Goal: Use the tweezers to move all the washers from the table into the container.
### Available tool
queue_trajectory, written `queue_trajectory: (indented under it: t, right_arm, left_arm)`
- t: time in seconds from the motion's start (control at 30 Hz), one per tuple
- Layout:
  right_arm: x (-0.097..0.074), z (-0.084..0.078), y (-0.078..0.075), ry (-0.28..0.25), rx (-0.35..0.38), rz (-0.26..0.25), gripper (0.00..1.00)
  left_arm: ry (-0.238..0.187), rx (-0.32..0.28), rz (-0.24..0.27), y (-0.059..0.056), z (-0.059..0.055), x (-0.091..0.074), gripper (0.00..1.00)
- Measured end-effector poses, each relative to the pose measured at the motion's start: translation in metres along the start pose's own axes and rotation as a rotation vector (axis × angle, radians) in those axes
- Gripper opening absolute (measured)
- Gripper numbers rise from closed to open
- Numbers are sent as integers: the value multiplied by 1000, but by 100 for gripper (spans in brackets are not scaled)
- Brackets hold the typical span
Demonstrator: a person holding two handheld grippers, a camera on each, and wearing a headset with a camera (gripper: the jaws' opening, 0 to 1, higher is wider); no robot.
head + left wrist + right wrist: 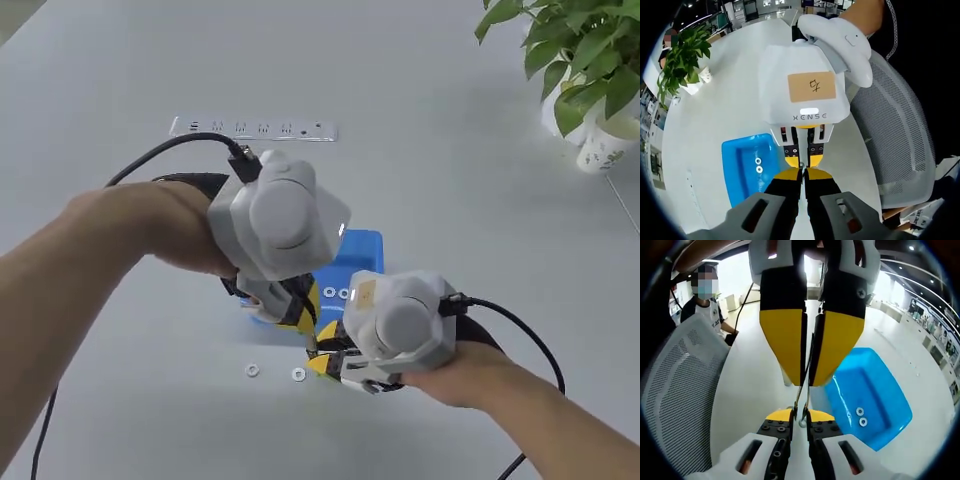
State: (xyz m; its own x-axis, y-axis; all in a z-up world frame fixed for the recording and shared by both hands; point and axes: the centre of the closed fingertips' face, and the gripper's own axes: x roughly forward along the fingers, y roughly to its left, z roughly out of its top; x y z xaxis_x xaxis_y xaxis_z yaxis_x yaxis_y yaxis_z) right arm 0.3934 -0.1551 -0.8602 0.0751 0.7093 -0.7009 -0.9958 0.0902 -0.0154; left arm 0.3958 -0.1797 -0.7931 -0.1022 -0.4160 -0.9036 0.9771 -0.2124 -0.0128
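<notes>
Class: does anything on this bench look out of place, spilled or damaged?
Nothing looks spilled or damaged. Two washers lie loose on the table beside the blue container, which holds two more. That fits an unfinished job.

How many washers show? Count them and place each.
4. Two washers lie inside the blue container; two more lie on the table before it. Others may be hidden.

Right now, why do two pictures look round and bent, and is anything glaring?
Left gripper view: a fisheye lens curves the table edge and chair. Right gripper view: same bending, plus bright glare streaks on the container. Head view: undistorted, with soft, even light.
</notes>
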Motion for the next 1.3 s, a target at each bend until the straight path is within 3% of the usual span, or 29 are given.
queue_trajectory:
  t: [1.3]
  right_arm:
    - [6, -9, -1, 6, 17, 9, 13]
  left_arm:
    - [0, -4, -17, 1, -1, 11, 6]
